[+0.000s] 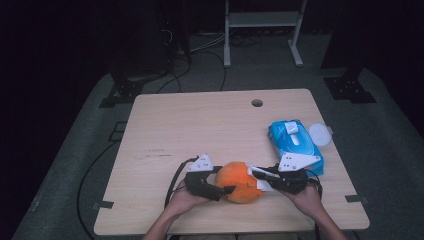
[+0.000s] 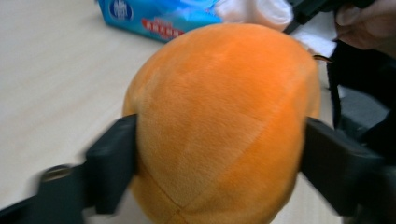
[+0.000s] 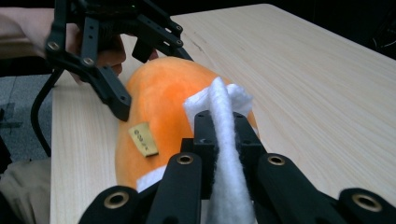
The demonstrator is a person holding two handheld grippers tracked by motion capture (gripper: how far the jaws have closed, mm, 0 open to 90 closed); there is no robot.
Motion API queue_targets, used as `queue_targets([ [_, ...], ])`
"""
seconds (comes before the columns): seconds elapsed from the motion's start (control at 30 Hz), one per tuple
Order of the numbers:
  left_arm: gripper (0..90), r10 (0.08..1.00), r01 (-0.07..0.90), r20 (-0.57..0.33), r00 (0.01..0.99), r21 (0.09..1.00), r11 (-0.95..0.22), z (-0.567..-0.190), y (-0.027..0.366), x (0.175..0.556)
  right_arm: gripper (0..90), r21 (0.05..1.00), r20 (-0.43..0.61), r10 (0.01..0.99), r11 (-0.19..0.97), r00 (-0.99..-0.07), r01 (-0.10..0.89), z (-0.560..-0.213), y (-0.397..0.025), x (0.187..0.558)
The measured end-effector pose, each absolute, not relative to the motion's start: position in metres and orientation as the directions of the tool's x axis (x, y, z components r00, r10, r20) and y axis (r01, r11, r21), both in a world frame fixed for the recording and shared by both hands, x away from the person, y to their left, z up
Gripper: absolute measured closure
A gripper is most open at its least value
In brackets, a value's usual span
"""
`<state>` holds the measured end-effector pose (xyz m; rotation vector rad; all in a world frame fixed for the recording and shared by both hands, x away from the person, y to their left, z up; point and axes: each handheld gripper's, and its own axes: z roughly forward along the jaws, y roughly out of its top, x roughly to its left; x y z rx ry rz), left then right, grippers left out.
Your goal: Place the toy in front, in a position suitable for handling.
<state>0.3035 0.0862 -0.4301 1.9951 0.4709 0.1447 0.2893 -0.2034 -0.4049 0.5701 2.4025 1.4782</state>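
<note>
High view: left gripper (image 1: 224, 191) fingers clamp orange plush (image 1: 240, 182), steadying it on desk (image 1: 200, 120); right gripper (image 1: 257, 178) fingers pinch white wipe (image 3: 223, 121), likely wiping plush.

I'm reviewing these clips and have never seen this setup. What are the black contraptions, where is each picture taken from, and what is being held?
A person holds two hand-operated grippers; there is no robot arm. The high view looks down on the wooden table. The other two pictures come from cameras riding on each gripper.

The left gripper has its jaws either side of an orange plush toy, touching it. The right gripper is shut on a white wipe that lies against the toy. Behind it lie a blue wipes pack and a white round lid.
</note>
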Motion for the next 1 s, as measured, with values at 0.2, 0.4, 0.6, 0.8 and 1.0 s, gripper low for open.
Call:
queue_targets([
  [0.2, 35.0, 0.392, 0.087, 0.118, 0.912, 0.880, -0.468, -0.414, 0.078, 0.289, 82.6, 0.913, -0.046, 0.463, 0.378, -0.885, 0.150, -0.392, -0.201, 0.282],
  [0.4, 33.1, 0.336, -0.024, 0.250, 0.908, 0.832, -0.554, -0.416, 0.058, 0.274, 82.6, 0.907, -0.107, 0.370, 0.417, -0.923, 0.062, -0.386, -0.167, 0.266],
  [0.6, 12.8, 0.404, 0.113, 0.089, 0.911, 0.886, -0.451, -0.420, 0.066, 0.285, 82.6, 0.905, -0.092, 0.411, 0.413, -0.907, 0.096, -0.389, -0.181, 0.273],
  [0.8, 27.6, 0.426, 0.198, -0.015, 0.905, 0.900, -0.389, -0.423, 0.068, 0.291, 82.6, 0.911, -0.081, 0.436, 0.398, -0.896, 0.111, -0.389, -0.189, 0.274],
  [1.0, 33.2, 0.351, 0.013, 0.182, 0.919, 0.874, -0.486, -0.421, 0.056, 0.273, 82.7, 0.895, -0.133, 0.366, 0.444, -0.921, 0.047, -0.389, -0.161, 0.260],
])
